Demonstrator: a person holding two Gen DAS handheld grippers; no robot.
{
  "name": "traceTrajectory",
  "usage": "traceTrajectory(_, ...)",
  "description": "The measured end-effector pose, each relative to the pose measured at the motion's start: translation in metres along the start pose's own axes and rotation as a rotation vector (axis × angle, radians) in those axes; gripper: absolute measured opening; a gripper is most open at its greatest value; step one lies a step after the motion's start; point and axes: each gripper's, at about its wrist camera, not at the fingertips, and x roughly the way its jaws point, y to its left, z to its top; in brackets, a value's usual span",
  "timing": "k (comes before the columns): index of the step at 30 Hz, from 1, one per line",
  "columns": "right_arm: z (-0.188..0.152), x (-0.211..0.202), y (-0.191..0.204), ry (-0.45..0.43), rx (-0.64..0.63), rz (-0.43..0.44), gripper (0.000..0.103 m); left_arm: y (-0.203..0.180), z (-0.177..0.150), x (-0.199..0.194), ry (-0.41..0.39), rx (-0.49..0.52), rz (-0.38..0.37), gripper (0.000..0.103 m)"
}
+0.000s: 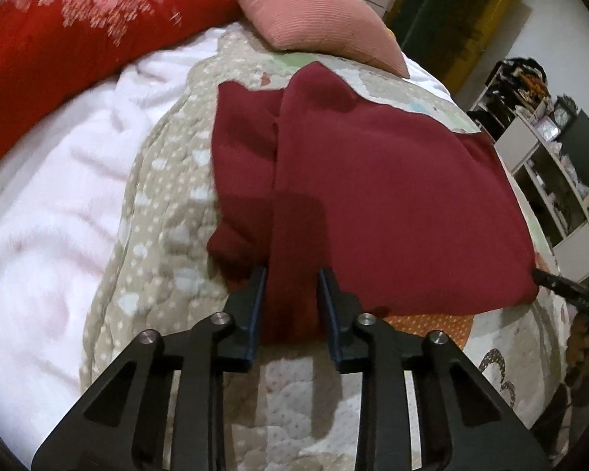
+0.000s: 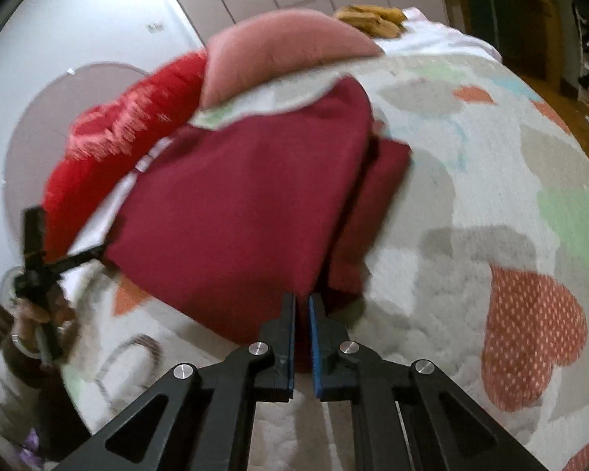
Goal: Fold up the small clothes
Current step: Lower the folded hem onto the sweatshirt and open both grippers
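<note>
A dark red garment point(image 1: 373, 196) lies folded on a patterned quilt point(image 1: 157, 235), with a narrower layer sticking out along one side. My left gripper point(image 1: 292, 274) is at its near edge, and a ridge of the cloth fills the gap between the fingers. In the right wrist view the same garment point(image 2: 235, 204) spreads ahead, and my right gripper point(image 2: 302, 298) is shut on its near corner, with red cloth showing between the blue pads. Each gripper appears in the other's view at the garment's edge: the right gripper point(image 1: 542, 278) and the left gripper point(image 2: 100, 252), which a hand point(image 2: 35, 314) holds.
A pink pillow point(image 1: 318, 19) and a red patterned cushion point(image 1: 78, 39) lie at the head of the bed, just beyond the garment. A white fleece blanket point(image 1: 39, 216) lies left of the quilt. White shelves point(image 1: 549, 165) stand off the bed's right side. Quilt point(image 2: 491, 196) stretches right of the garment.
</note>
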Motion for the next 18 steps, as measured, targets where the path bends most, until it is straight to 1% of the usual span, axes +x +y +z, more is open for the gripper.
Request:
traceTrajectory(2,0.003,0.001,-0.003,-0.01,0.023,0.004,0.006,0.006,0.001,-0.003,0.001,-0.041,-0.022,0.025)
traceTrajectory(3,0.005,-0.001,-0.003,-0.019,0.031,0.01,0.006,0.007,0.002,-0.006,0.002,-0.049,-0.017,0.025)
traceTrajectory(5,0.013,-0.01,-0.003,-0.05,0.049,-0.009,0.007,0.003,0.003,-0.014,0.0,-0.031,0.017,0.025)
traceTrajectory(6,0.017,-0.016,-0.003,-0.077,0.056,-0.03,0.01,0.001,0.005,-0.02,-0.009,-0.023,0.032,0.025)
traceTrajectory(7,0.023,-0.023,-0.003,-0.107,0.065,-0.041,0.012,-0.001,0.007,-0.025,-0.021,-0.019,0.037,0.025)
traceTrajectory(10,0.041,-0.029,0.003,-0.14,0.071,-0.012,0.017,-0.009,0.014,-0.035,-0.055,-0.011,0.043,0.025)
traceTrajectory(12,0.055,-0.021,0.013,-0.135,0.049,-0.027,0.017,-0.016,0.019,-0.034,-0.069,0.004,0.056,0.026)
traceTrajectory(15,0.078,0.007,0.027,-0.106,0.023,-0.042,0.017,-0.026,0.028,-0.02,-0.07,0.019,0.085,0.033)
traceTrajectory(18,0.097,0.036,0.037,-0.096,0.016,-0.081,0.017,-0.032,0.032,-0.005,-0.071,0.015,0.087,0.033)
